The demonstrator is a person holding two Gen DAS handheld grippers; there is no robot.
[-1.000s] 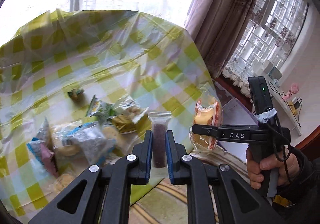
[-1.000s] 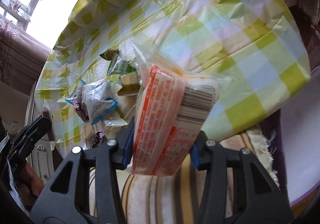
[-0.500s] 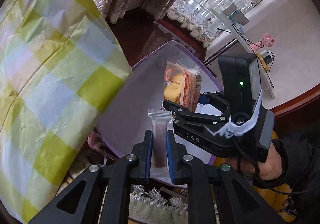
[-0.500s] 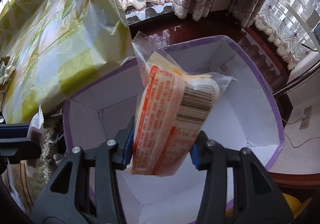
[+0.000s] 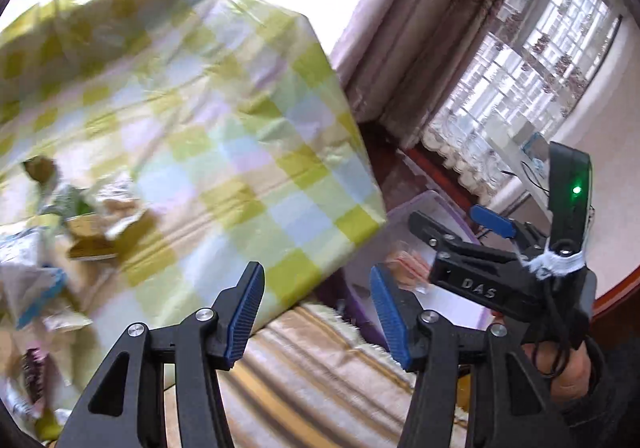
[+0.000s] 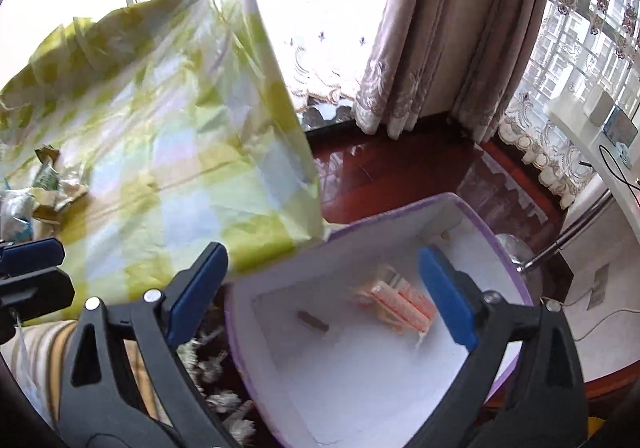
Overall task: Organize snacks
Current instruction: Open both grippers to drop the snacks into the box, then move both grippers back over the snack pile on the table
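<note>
2 snacks, an orange packet (image 6: 394, 306) and a brown bar (image 6: 313, 322), lie in the box (image 6: 486, 226). Both the left gripper (image 5: 316, 312) and right gripper (image 6: 322, 294) are opening, empty. The pile (image 5: 60, 232) at 9 o'clock on the surface (image 5: 224, 151) should be approached wide. Box contents are shown clearly only by the right view.

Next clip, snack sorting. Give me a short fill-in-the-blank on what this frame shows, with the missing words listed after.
1. The orange-striped snack pack lies inside the white box with the ____ rim.
2. Beside it on the box floor lies a small ____ bar.
3. The opening jaws of the right gripper have ____ between them.
4. The remaining snacks sit on a checked ____.

Missing words: purple; brown; nothing; tablecloth
</note>
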